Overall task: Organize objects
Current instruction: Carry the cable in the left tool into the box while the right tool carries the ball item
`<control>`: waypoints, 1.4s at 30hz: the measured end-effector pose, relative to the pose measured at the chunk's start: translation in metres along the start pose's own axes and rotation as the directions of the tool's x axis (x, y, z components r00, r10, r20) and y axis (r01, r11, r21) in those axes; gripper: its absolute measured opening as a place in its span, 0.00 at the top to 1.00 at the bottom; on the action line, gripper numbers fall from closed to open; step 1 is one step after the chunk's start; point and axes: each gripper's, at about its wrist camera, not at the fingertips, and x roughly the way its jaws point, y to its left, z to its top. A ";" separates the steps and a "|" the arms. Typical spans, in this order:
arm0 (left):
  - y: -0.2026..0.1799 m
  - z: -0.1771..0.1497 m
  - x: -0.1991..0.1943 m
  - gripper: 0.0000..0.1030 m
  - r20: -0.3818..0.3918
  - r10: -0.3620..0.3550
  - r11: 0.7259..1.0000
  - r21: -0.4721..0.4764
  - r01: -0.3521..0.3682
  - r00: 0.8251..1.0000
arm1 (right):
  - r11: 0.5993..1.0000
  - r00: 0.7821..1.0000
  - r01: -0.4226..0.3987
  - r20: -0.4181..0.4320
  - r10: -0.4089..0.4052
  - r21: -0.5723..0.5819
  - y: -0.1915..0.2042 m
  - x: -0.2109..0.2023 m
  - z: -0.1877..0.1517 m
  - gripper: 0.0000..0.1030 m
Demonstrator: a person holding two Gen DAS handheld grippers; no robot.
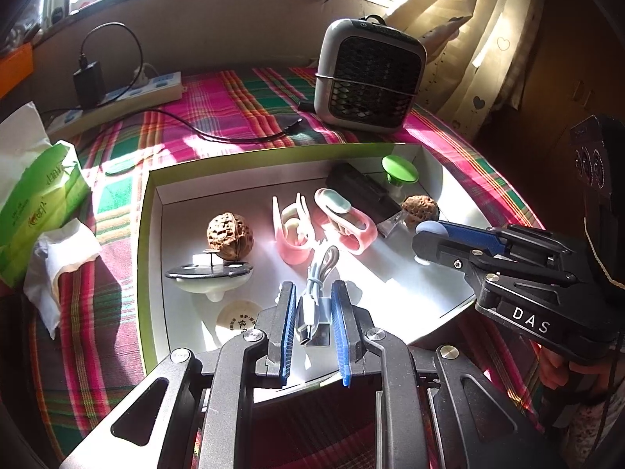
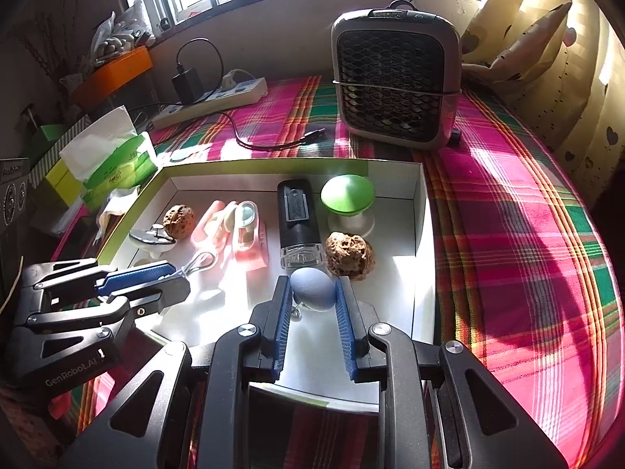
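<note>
— Tray [image 2: 424, 211] sat on the bed's plaid cover, didn't it? How much room was there along its edges?

— It did: a shallow white cardboard tray with a green rim. Its right wall ran beside a wide bare strip of the plaid cover [image 2: 527, 234]; its far wall faced a grey fan heater [image 2: 394, 78] and a loose black cable [image 1: 218, 133]. Off its left wall lay a green tissue pack [image 1: 43, 203]. Inside, the near right corner of the floor was bare.

— And the count?

— Two wrinkled brown walnuts [image 1: 229, 236] [image 2: 349, 255], one toward the left wall, one toward the right. Two pink, soft-looking curved clips [image 1: 291, 230] [image 1: 343, 221] in the middle. One black cylinder with a clear end [image 2: 299, 222], one green mushroom-shaped knob [image 2: 347, 197] in the far right corner, one white dish with a dark lid [image 1: 209, 275], one round cream disc [image 1: 239, 314].

— The grippers?

— The left gripper [image 1: 312, 312] had its jaws partly open on either side of a coiled white USB cable [image 1: 312, 297] near the tray's near wall; I could not tell whether the pads touched it. The right gripper [image 2: 312, 305] had its jaws about a smooth, matte blue egg-shaped thing [image 2: 312, 287], apparently touching it, just before the right-hand walnut.
</note>
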 end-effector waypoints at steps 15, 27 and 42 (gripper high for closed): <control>0.002 0.001 0.001 0.84 0.000 0.002 1.000 -0.005 -0.002 1.000 | 0.993 0.995 0.098 0.019 -0.097 -0.064 0.005 0.006 0.001 0.77; 0.002 0.001 0.002 0.84 -0.003 0.014 1.000 -0.001 -0.014 1.000 | 0.990 0.993 0.113 0.025 -0.112 -0.080 0.008 0.007 0.000 0.77; 0.001 0.002 0.002 0.83 -0.003 0.022 1.000 0.002 -0.022 1.000 | 0.992 0.993 0.113 0.025 -0.111 -0.060 0.005 0.006 0.000 0.77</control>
